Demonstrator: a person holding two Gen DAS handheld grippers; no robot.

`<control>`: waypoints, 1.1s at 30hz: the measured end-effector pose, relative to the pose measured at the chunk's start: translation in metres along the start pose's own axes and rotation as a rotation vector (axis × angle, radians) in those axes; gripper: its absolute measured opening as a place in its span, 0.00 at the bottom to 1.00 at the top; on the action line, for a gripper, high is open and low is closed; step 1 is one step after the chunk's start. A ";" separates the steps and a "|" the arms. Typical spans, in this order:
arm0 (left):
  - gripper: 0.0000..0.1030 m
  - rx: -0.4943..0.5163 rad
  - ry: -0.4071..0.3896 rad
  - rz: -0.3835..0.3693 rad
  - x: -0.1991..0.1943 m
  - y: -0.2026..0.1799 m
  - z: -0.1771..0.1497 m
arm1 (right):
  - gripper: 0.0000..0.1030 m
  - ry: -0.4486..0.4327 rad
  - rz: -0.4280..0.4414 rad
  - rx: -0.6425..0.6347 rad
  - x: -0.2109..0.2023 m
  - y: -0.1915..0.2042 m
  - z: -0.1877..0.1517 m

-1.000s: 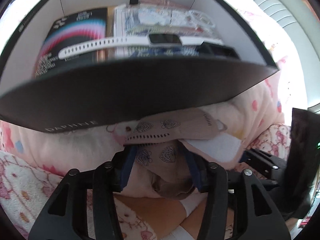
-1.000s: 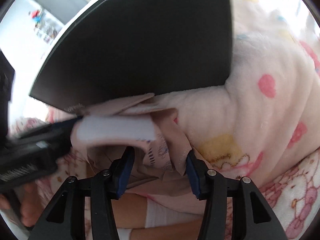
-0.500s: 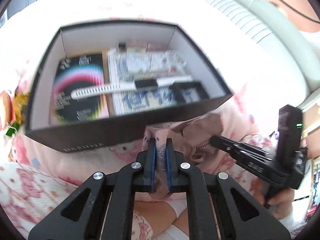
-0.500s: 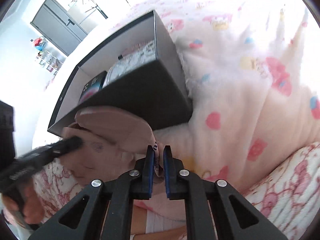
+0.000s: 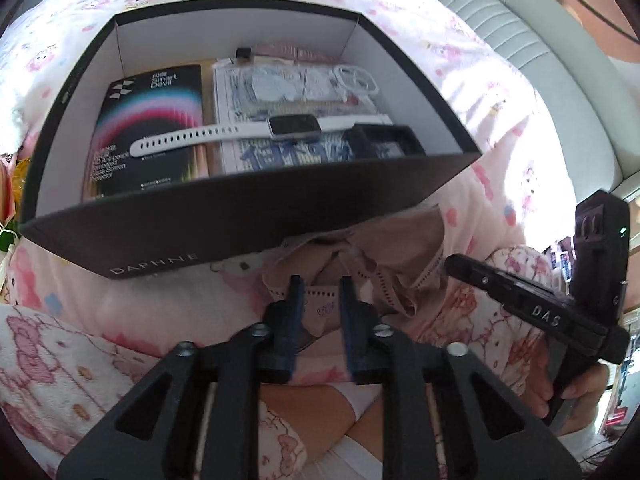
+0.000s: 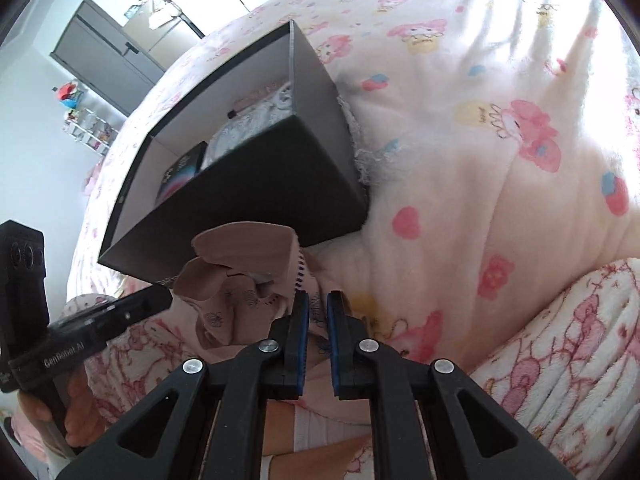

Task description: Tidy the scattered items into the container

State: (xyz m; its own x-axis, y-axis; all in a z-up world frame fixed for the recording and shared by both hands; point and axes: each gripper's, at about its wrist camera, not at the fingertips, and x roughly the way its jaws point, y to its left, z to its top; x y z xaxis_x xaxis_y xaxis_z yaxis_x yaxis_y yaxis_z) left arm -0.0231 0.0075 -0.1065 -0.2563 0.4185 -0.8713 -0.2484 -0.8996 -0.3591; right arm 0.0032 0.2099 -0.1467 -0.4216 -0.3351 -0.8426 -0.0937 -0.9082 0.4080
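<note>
**Crumpled masks at the box's near wall**

A rumpled bunch of dusty-pink face masks (image 5: 360, 268) with dotted edging and small printed motifs sits mid-frame, against the black box (image 5: 248, 216). The left gripper (image 5: 319, 286) is partly open around one mask; the right gripper (image 6: 317, 300) pinches another's edge.

We are seeing the box (image 5: 168, 236) sitting on the bed blanket (image 5: 500, 148). In the box, the flat packet (image 5: 144, 128) is lying at the left and the printed sheet pack (image 5: 280, 152) at the right, with the watch (image 5: 294, 127) stretching across both. The small frame (image 5: 384, 142) is sitting at the right end, beside the watch. The face masks (image 5: 384, 264) are lying crumpled on the blanket just in front of the box's near wall, between our left gripper (image 5: 320, 292) and right gripper (image 6: 318, 312).
</note>
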 end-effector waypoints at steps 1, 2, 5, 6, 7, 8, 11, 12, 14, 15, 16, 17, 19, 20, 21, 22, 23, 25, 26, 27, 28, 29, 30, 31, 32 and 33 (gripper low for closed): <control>0.32 0.004 0.002 0.008 0.003 0.000 -0.001 | 0.07 -0.004 -0.014 0.005 -0.002 -0.001 0.000; 0.35 0.009 0.008 0.013 0.006 -0.001 -0.002 | 0.07 -0.013 -0.023 0.005 -0.003 -0.002 0.000; 0.36 0.008 0.019 0.055 0.021 0.000 -0.001 | 0.08 -0.031 -0.040 -0.025 -0.012 -0.001 -0.002; 0.36 0.009 0.024 0.065 0.025 0.000 -0.001 | 0.12 -0.027 -0.037 -0.045 -0.010 0.003 -0.004; 0.36 0.013 0.030 0.065 0.029 -0.001 -0.001 | 0.14 -0.004 -0.026 -0.064 -0.006 0.006 -0.006; 0.36 0.020 0.036 0.058 0.032 -0.003 -0.001 | 0.19 0.033 -0.011 -0.074 0.003 0.009 -0.008; 0.36 0.045 0.046 0.028 0.036 -0.012 -0.004 | 0.30 0.133 0.003 -0.056 0.032 0.009 -0.013; 0.36 0.054 0.053 0.026 0.039 -0.015 -0.006 | 0.30 0.151 0.008 -0.046 0.041 0.009 -0.014; 0.22 0.075 0.058 0.062 0.045 -0.018 -0.008 | 0.30 0.159 0.051 -0.020 0.052 0.006 -0.014; 0.01 0.087 0.067 0.092 0.047 -0.019 -0.009 | 0.26 0.158 0.060 -0.004 0.054 0.004 -0.013; 0.02 0.093 0.063 0.106 0.045 -0.020 -0.010 | 0.20 0.151 0.066 0.008 0.053 0.002 -0.012; 0.01 0.087 0.049 0.092 0.040 -0.019 -0.011 | 0.10 0.134 0.079 0.009 0.049 0.002 -0.011; 0.01 0.066 0.020 0.051 0.026 -0.018 -0.013 | 0.09 0.092 0.118 0.009 0.035 0.001 -0.009; 0.01 0.062 0.005 0.038 0.018 -0.018 -0.013 | 0.07 0.078 0.128 0.012 0.029 0.001 -0.009; 0.01 0.059 -0.008 0.025 0.010 -0.018 -0.013 | 0.07 0.064 0.140 0.018 0.021 0.000 -0.008; 0.01 0.051 -0.022 0.009 0.001 -0.017 -0.014 | 0.07 0.053 0.156 0.022 0.014 -0.001 -0.009; 0.01 0.041 -0.035 -0.009 -0.007 -0.015 -0.015 | 0.06 0.042 0.169 0.026 0.008 -0.002 -0.009; 0.01 0.021 -0.063 -0.038 -0.025 -0.012 -0.017 | 0.06 0.019 0.182 0.027 -0.006 -0.003 -0.010; 0.01 0.015 -0.077 -0.048 -0.033 -0.010 -0.016 | 0.06 0.008 0.186 0.026 -0.012 -0.003 -0.011; 0.01 0.010 -0.090 -0.052 -0.040 -0.007 -0.016 | 0.06 0.000 0.190 0.027 -0.016 -0.002 -0.012; 0.01 0.003 -0.101 -0.042 -0.045 -0.004 -0.014 | 0.06 -0.009 0.196 0.022 -0.020 -0.001 -0.012; 0.01 -0.004 -0.109 -0.028 -0.047 0.000 -0.012 | 0.06 -0.009 0.189 0.005 -0.022 0.001 -0.012; 0.01 -0.008 -0.105 -0.024 -0.047 0.002 -0.009 | 0.06 -0.001 0.167 -0.015 -0.020 0.004 -0.013; 0.01 -0.023 -0.079 -0.037 -0.042 0.006 -0.007 | 0.06 0.008 0.143 -0.024 -0.017 0.006 -0.013; 0.04 -0.040 -0.040 -0.053 -0.034 0.008 -0.005 | 0.06 0.022 0.125 -0.017 -0.013 0.006 -0.013; 0.16 -0.046 -0.008 -0.068 -0.024 0.009 -0.001 | 0.08 0.046 0.110 -0.005 -0.010 0.006 -0.014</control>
State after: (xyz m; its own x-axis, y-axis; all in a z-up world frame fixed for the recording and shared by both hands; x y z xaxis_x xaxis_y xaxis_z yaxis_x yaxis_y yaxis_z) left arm -0.0182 -0.0112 -0.0889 -0.2475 0.4792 -0.8421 -0.2227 -0.8740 -0.4319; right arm 0.0194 0.2044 -0.1412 -0.3872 -0.4442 -0.8079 -0.0442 -0.8663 0.4975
